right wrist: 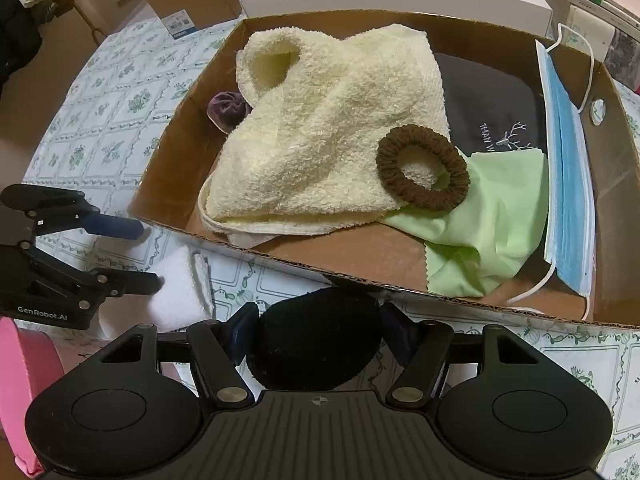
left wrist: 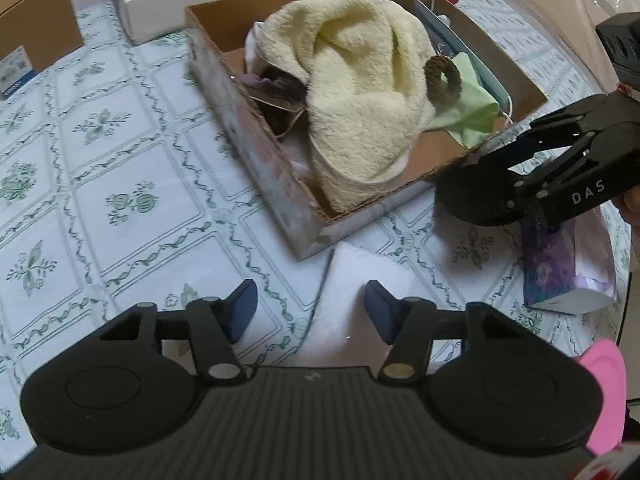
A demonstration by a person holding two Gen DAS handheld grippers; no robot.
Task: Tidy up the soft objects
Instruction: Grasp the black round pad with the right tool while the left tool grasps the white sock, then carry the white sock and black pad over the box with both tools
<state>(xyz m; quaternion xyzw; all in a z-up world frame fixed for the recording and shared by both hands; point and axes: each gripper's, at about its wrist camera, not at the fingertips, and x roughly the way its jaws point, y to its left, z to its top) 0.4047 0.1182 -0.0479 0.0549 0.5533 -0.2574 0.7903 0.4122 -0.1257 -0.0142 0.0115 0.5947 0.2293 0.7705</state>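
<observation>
Black pad (right wrist: 316, 336) sits clamped between right gripper (right wrist: 316, 334) fingers, beside box (right wrist: 360, 276).

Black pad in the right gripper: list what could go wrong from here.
1. The black pad, held by the right gripper outside the cardboard box, may catch the near wall.
2. Dropped in, it could bury the brown hair tie.
3. The left gripper, open over a white cloth, may grab tablecloth too.

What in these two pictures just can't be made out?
- Purple item, right wrist view: mostly under the cream towel.
- Dark cloth's lettering: cut off by the green cloth.
- White soft item, left wrist view: lower part hidden by the left gripper.
- Black pad in the right gripper: too dark to identify.
</observation>
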